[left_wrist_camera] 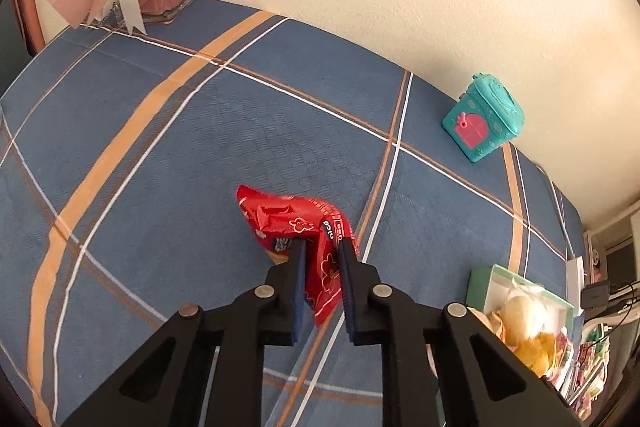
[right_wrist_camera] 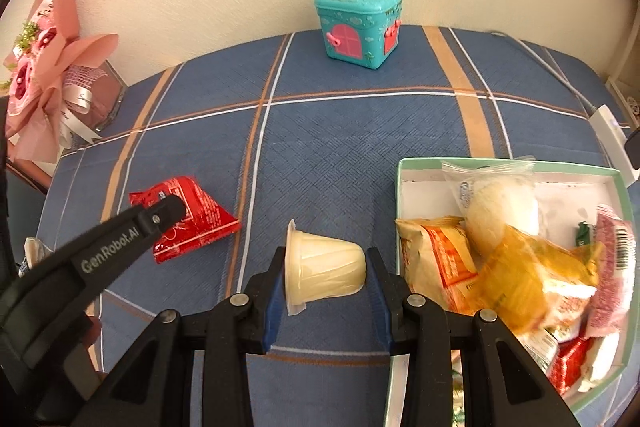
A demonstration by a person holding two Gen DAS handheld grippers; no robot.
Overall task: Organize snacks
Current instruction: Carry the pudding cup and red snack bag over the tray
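Currently, risks near the snack box (right_wrist_camera: 402,187):
left gripper (left_wrist_camera: 322,247): pinches red wrapper (left_wrist_camera: 296,223) corner, may slip.
right gripper (right_wrist_camera: 325,269): clamps jelly cup (right_wrist_camera: 324,267) sideways, could pop out.

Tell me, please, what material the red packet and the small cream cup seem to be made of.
Red packet: probably thin glossy plastic film; it creases sharply and reflects light where the left gripper pinches it.
Cream cup: likely smooth, slightly translucent moulded plastic with a film lid, judging by its fluted wall and projecting rim, held in the right gripper.
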